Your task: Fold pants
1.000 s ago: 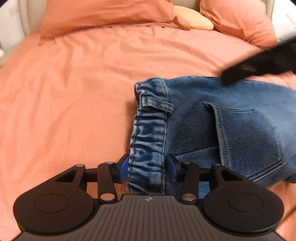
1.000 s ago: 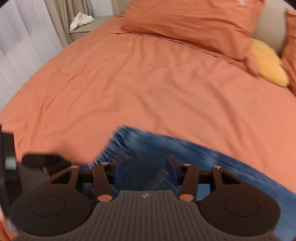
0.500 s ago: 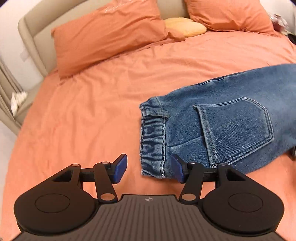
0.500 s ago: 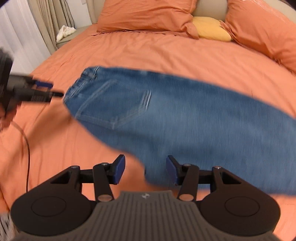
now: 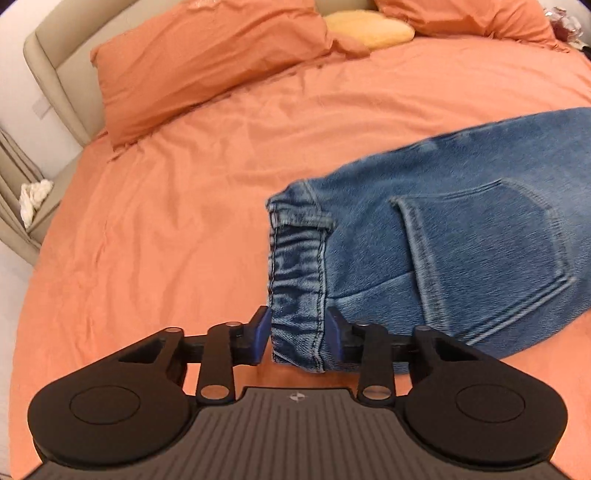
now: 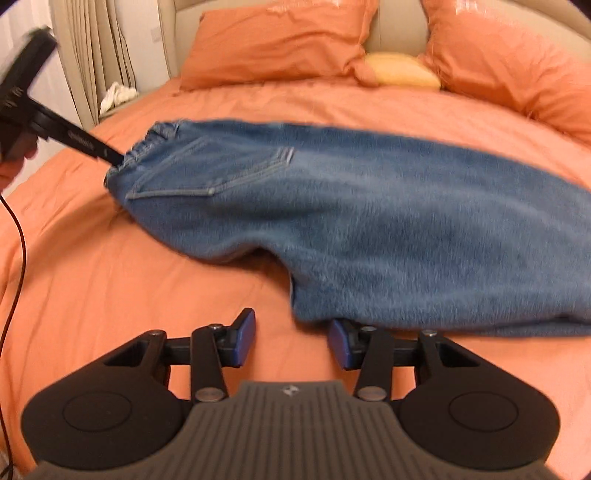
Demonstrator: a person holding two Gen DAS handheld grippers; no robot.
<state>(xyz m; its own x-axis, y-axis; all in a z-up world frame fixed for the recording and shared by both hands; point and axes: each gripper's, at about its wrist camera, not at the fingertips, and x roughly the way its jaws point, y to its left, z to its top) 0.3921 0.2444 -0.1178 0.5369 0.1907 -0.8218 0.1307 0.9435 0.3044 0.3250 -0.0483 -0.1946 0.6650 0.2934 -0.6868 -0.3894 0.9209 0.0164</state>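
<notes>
Wide orange bedspread [image 5: 177, 221] fills the scene, lightly creased, running up to a beige padded headboard [image 5: 55, 62]. Three orange pillows along the top: one at 11 o'clock [image 5: 207, 62], another at 1 o'clock [image 5: 461, 14], and a small yellow cushion [image 5: 369, 27] wedged between them at 12. Over at 9 o'clock, beige curtains [image 6: 96, 55] hang beside the bed, and a white bundle [image 5: 33, 197] sits on a ledge beside the mattress.

The jeans [image 5: 461, 240] lie across the spread, back pocket up, elastic waistband [image 5: 299, 277] pointing toward 6 o'clock in the left camera. The left gripper [image 5: 297, 339] straddles that waistband, jaws closing, blue pads right against the denim on both sides. In the right camera it reaches in from 10 o'clock, a hand [image 6: 11, 166] behind it and a dark cable [image 6: 18, 236] trailing down.

The right gripper [image 6: 291, 341] sits roughly half open over bare spread, jaws easing inward, nothing between them; the jeans' lower edge overlaps its right finger at 1 o'clock.
</notes>
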